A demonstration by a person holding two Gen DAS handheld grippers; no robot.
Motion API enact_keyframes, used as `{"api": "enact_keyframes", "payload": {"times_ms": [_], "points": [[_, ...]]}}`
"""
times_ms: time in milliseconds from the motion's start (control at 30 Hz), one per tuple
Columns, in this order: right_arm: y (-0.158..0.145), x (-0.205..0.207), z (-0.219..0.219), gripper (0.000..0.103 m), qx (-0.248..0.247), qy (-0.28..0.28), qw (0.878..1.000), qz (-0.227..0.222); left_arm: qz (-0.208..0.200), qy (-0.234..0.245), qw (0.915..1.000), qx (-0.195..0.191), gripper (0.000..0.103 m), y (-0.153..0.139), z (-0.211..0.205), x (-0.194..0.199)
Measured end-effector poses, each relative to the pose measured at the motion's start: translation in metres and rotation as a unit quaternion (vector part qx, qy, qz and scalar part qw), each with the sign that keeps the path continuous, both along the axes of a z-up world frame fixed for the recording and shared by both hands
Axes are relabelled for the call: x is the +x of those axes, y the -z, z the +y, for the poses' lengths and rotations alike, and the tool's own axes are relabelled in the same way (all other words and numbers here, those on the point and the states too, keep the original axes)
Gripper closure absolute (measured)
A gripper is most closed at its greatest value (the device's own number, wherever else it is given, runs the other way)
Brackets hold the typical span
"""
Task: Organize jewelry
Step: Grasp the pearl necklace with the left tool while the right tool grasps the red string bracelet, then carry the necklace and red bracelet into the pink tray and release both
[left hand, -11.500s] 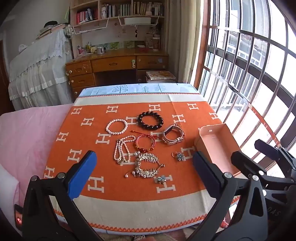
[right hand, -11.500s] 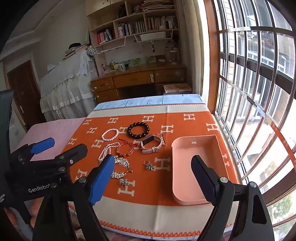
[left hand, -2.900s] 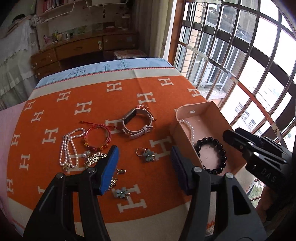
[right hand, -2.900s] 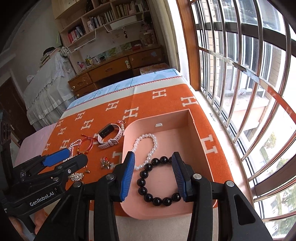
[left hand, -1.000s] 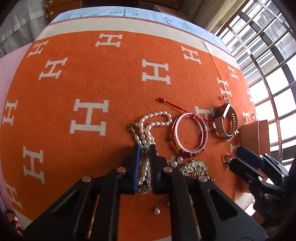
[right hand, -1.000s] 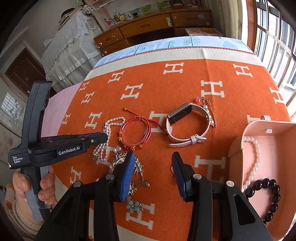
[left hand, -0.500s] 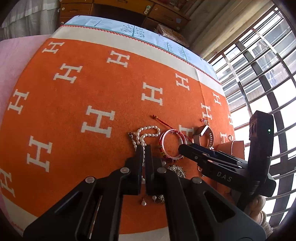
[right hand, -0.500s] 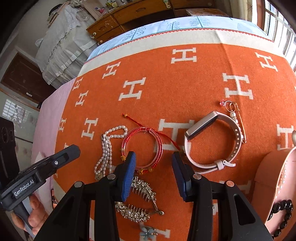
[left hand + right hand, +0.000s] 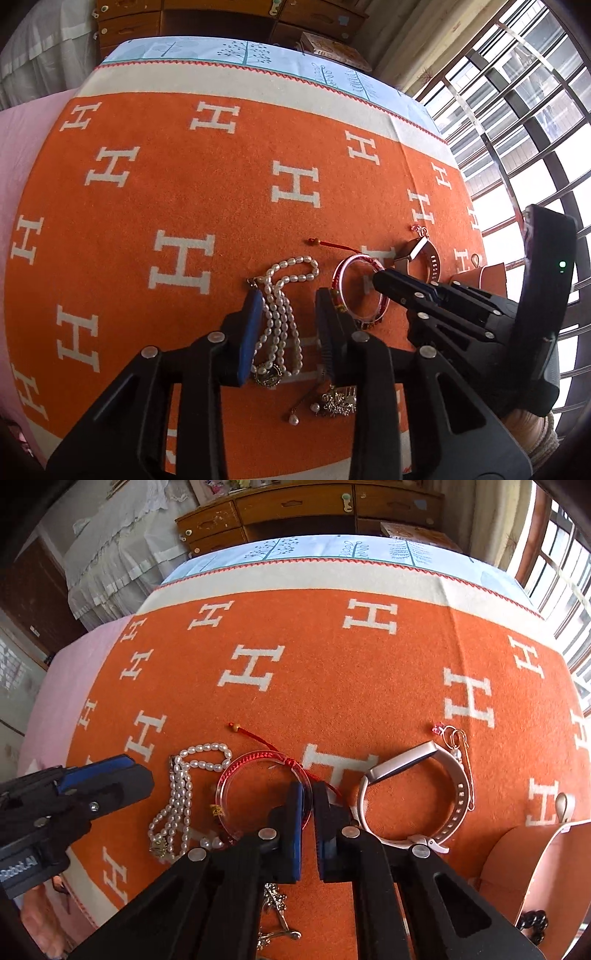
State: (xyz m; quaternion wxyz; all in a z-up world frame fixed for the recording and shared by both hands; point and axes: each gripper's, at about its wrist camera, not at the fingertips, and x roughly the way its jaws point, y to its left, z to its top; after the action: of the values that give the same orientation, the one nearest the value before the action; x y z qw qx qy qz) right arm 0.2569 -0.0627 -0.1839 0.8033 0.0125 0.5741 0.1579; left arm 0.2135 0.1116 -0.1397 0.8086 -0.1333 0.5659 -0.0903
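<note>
On the orange blanket a white pearl necklace [image 9: 280, 317] [image 9: 177, 801] lies bunched between the fingers of my left gripper [image 9: 289, 295]. Its jaws are opening, and the blue pads stand clear of the beads on both sides. Just right of the necklace lies a red bracelet [image 9: 338, 275] [image 9: 258, 755] with a red cord. My right gripper [image 9: 308, 788] [image 9: 380, 277] is shut on that bracelet's right rim. In the right wrist view the left gripper [image 9: 110, 771] sits at the left edge.
A pink watch band [image 9: 454, 801] and a hook earring [image 9: 460, 738] lie right of the bracelet. The pink box [image 9: 517, 853] at the right holds a black bead bracelet [image 9: 535, 923]. A gold hair comb [image 9: 336, 400] lies near me. Window bars run along the right.
My left gripper, shut on the pearl necklace before, has parted its jaws around it. My right gripper has come down and closed on the red bracelet's rim.
</note>
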Motion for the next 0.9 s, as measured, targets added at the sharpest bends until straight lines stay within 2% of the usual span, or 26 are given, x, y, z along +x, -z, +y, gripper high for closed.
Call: {"api": "enact_keyframes", "payload": {"times_ms": [133, 433, 700, 767, 800, 833, 900], "points": [[-0.016, -0.007, -0.015, 0.097, 0.036, 0.014, 0.999, -0.009, 0.002, 0.019, 0.9995, 0.027, 0.077, 0.004, -0.012, 0.009], [-0.056, -0.027, -0.049, 0.097, 0.08, 0.033, 0.996, -0.031, 0.03, 0.056, 0.9942, 0.087, 0.077, 0.024, -0.029, 0.029], [-0.064, -0.04, -0.063, 0.098, 0.106, 0.045, 0.993, -0.03, 0.036, 0.093, 0.9847, 0.143, 0.077, 0.03, -0.044, 0.038], [-0.064, -0.04, -0.064, 0.098, 0.109, 0.048, 0.992, -0.029, 0.034, 0.101, 0.9818, 0.157, 0.082, 0.03, -0.049, 0.038], [-0.064, -0.041, -0.065, 0.098, 0.112, 0.05, 0.992, -0.029, 0.034, 0.104, 0.9815, 0.157, 0.092, 0.03, -0.05, 0.039], [-0.064, -0.041, -0.066, 0.098, 0.114, 0.051, 0.992, -0.028, 0.037, 0.104, 0.9816, 0.155, 0.095, 0.03, -0.049, 0.04], [-0.064, -0.043, -0.068, 0.098, 0.118, 0.054, 0.991, -0.027, 0.04, 0.098, 0.9833, 0.148, 0.095, 0.029, -0.047, 0.041]]}}
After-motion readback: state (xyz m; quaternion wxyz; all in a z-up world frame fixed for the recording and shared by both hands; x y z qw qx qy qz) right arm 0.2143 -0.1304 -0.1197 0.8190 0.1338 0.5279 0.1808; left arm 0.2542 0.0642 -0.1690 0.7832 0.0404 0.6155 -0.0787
